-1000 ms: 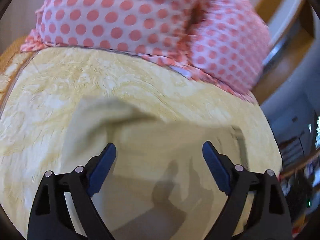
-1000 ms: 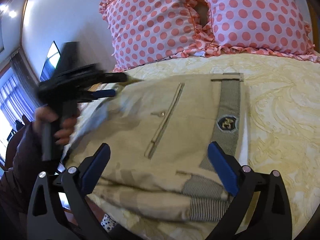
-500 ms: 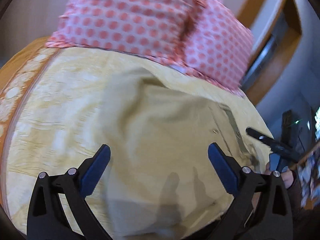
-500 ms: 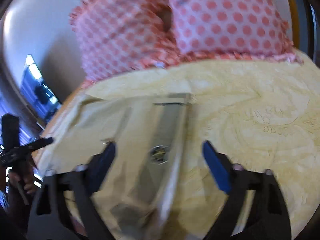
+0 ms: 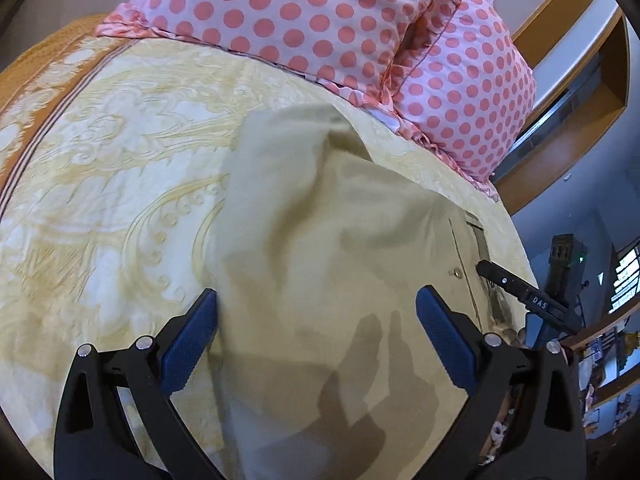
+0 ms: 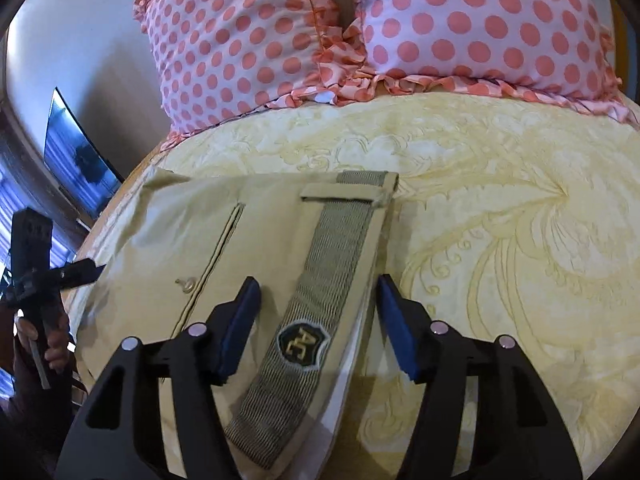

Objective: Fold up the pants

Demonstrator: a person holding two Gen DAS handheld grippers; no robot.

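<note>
Left wrist view: the left hand-held gripper [image 5: 316,332] hangs wide, holding nothing, over the khaki pants [image 5: 320,264], which lie on the yellow damask bedspread [image 5: 100,184] below 2 pink polka-dot pillows [image 5: 320,20]; 1 corner of cloth stands humped up toward the pillows, not flat; the right hand-held gripper [image 5: 528,300] shows at the far edge of the pants.

Right wrist view: the right hand-held gripper [image 6: 316,312] straddles the ribbed waistband [image 6: 332,248] at a narrow-to-medium gap, blue pads [image 6: 240,320] either side of the band, nothing pinched; the left hand-held gripper [image 6: 76,272] sits at the opposite edge.

Change since 1 second ago: the right jaws were spread wide and are now drawn in around the waistband; the left unit has withdrawn from over the cloth to its edge; the pants now lie in a flatter rectangle. Judgement: 1 fold appears laid, and the right unit is lining up a grasp on the waistband edge for the next fold; the humped corner may need smoothing.

Readable markings: shield badge [image 6: 302,342] on the waistband, letters "AC"; "DAS" printed on the right unit's finger; a button [image 6: 186,282] beside the pocket seam.
</note>
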